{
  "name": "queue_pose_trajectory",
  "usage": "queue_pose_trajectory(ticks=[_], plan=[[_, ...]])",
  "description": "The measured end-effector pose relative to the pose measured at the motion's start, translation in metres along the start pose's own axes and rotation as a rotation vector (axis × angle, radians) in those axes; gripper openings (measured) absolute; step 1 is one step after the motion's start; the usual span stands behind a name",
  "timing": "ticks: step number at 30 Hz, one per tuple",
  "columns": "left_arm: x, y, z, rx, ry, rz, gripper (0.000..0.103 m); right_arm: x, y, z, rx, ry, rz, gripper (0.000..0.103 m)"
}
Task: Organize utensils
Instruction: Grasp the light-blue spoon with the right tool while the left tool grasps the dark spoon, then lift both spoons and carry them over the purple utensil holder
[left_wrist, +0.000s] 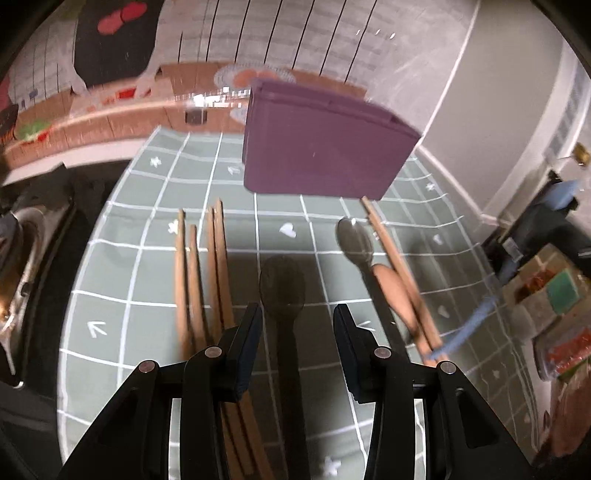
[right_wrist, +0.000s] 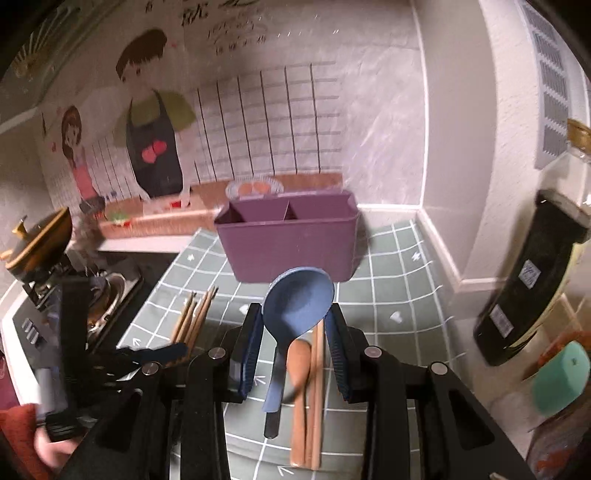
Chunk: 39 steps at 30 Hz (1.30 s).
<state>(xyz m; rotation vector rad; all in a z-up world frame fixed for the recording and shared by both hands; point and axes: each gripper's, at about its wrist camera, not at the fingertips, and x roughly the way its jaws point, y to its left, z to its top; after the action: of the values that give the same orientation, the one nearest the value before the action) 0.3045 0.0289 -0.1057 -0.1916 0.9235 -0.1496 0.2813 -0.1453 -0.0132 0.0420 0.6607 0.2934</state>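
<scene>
Grippers are working in front of the purple holder (right_wrist: 291, 240): right gripper (right_wrist: 295, 350) appearing to be pinching a blue spoon (right_wrist: 299, 302), next needing lifting into a compartment, left gripper (left_wrist: 297, 332) hovering spread over a dark spoon (left_wrist: 282, 284).

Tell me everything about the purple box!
The purple box looks like smooth plastic. It stands upright on the green checked cloth, near the wall. Its top is open, and a divider splits it into two compartments; no utensils show inside. Nothing grips it; a chopstick tip reaches its base.
</scene>
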Motion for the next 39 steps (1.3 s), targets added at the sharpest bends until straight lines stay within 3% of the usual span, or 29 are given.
queue_pose_trajectory(ticks=[8,14,19,21,24,33,39], plan=[[0.029,-0.007,0.008,0.025,0.019,0.073,0.041,-0.010,-0.022,0.002,0.031,-0.015,0.002,0.032],[0.037,-0.002,0.018,-0.016,0.018,0.106,0.041,-0.008,-0.027,0.001,0.032,-0.009,-0.004,0.032],[0.039,-0.014,0.012,0.068,0.031,0.148,0.041,-0.006,-0.030,-0.001,0.037,-0.002,-0.017,0.032],[0.038,-0.018,0.008,0.105,0.026,0.162,0.036,-0.005,-0.031,0.000,0.035,0.000,-0.025,0.032],[0.032,-0.009,0.006,0.060,0.015,0.099,0.033,-0.004,-0.030,0.000,0.031,0.001,-0.028,0.032],[-0.039,-0.005,0.020,-0.009,-0.177,0.000,0.033,-0.005,-0.025,0.006,0.013,0.002,-0.018,0.032],[-0.105,-0.016,0.063,0.013,-0.358,-0.027,0.033,-0.018,-0.016,0.038,-0.021,-0.051,-0.019,0.032]])
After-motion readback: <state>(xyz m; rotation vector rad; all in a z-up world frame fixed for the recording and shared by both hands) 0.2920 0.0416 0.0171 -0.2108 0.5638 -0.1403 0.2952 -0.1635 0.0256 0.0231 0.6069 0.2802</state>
